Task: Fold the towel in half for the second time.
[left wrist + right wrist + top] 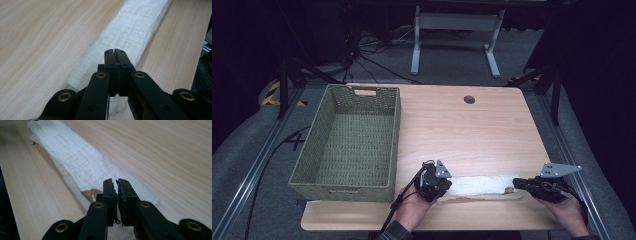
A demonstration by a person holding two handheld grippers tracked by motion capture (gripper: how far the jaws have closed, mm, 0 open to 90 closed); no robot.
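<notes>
Folded white cloth [479, 186] lies along the table's [462, 125] six o'clock edge. Left gripper [445, 187] and right gripper [516, 184] hide its ends, both clenched; cloth between jaws? Can't tell. Basket [312, 150] at nine o'clock holds nothing.

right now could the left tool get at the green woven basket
Probably yes. The left tool sits at the near end of the folded white cloth, right beside the green woven basket, with bare wooden table between them. Its jaws are shut, apparently over the cloth.
</notes>
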